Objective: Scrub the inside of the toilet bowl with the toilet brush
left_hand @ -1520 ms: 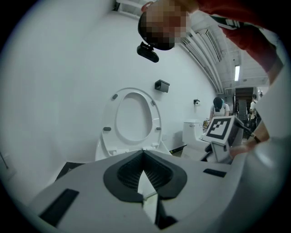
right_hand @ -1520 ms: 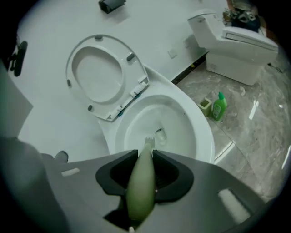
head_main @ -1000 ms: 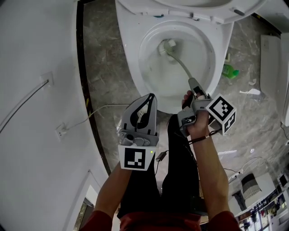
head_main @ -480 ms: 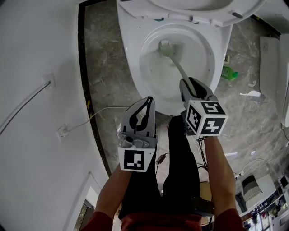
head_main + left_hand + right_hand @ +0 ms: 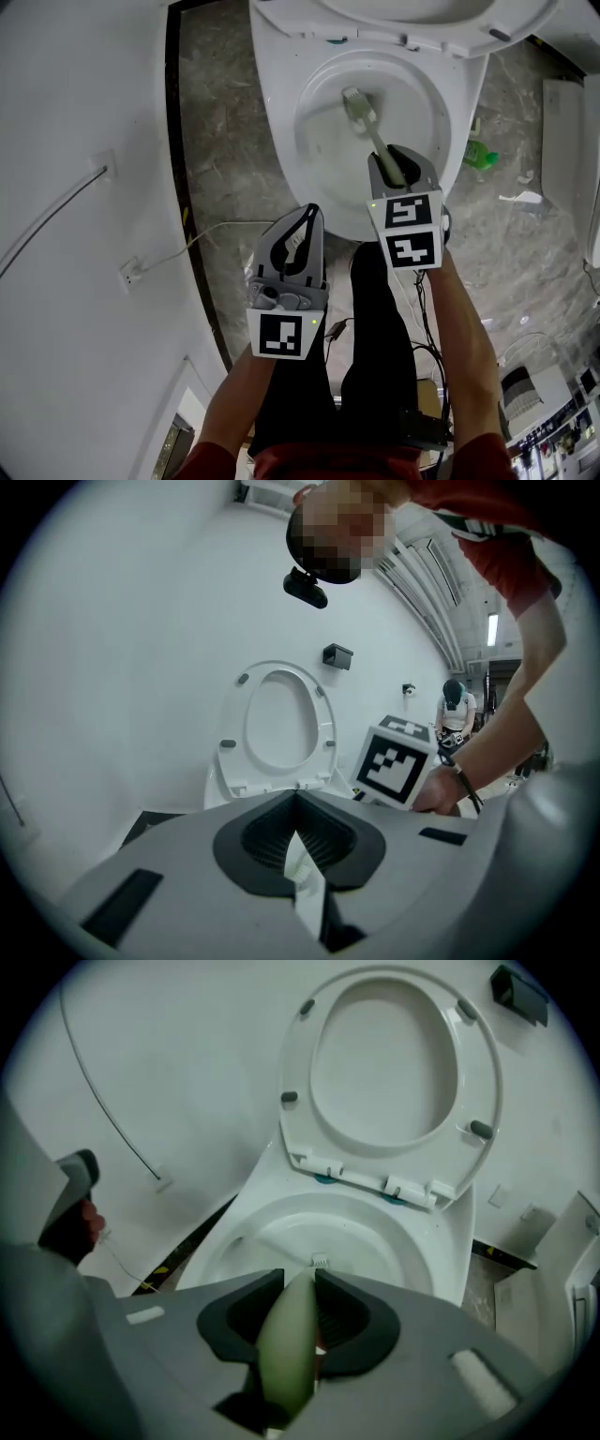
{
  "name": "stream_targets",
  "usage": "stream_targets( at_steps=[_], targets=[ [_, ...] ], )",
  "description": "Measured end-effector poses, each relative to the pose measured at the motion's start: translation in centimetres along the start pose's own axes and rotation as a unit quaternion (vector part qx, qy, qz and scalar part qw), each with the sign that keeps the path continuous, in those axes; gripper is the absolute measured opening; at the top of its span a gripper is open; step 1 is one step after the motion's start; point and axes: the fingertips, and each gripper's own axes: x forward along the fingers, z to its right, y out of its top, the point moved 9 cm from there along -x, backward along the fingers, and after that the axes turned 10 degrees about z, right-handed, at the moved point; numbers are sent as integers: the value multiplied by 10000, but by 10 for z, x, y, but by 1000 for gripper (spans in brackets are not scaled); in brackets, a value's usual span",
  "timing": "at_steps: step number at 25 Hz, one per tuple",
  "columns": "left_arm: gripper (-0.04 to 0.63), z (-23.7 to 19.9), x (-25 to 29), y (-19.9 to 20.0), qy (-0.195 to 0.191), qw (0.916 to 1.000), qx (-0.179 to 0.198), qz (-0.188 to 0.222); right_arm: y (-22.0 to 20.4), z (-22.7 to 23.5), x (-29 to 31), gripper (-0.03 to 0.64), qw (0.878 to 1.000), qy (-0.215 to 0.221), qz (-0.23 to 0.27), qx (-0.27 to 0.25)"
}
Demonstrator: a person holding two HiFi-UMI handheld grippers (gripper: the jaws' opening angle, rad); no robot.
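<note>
Lower centre: our left gripper point(image 5: 309, 214) has its jaws pressed together, nothing between them | centre right: our right gripper point(image 5: 398, 157) clamps the toilet brush point(image 5: 360, 105) by its handle | upper centre: we see the bristle head inside the toilet bowl point(image 5: 281, 150).

One toilet bowl point(image 5: 277, 112), one raised seat point(image 5: 394, 1063) and one toilet brush point(image 5: 359, 105) are showing. Two grippers are showing: one left gripper point(image 5: 310, 212) and one right gripper point(image 5: 398, 152). One green bottle point(image 5: 479, 152) is also showing.
</note>
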Motion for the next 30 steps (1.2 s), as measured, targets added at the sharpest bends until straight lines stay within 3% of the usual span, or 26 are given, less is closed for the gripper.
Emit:
stream_targets(
  at_steps=[3,6,11,17,23,25,30],
  targets=[
    [5,-2,2,2,-3,10000,16,24,20,-7,-32,115,9990,-18,432,111],
    [5,-4,4,4,-9,10000,53,26,29,-3,-49,115,9954,-169,644,683],
    [5,-4,9,8,2,9999,61,94,8,26,-21,115,9792,-555,434,1904],
    [5,4,12,10,-35,9999,45,102,-20,50,28,115,9658,-900,-109,2431],
    [5,12,8,9,-140,9999,51,36,-4,63,-21,115,9492,-1028,344,2954],
    [5,13,9,10,-160,9998,58,54,5,70,-46,115,9500,-999,523,2910],
    [5,11,12,10,-188,9997,92,85,19,79,-75,115,9741,-876,669,1976]
  ],
)
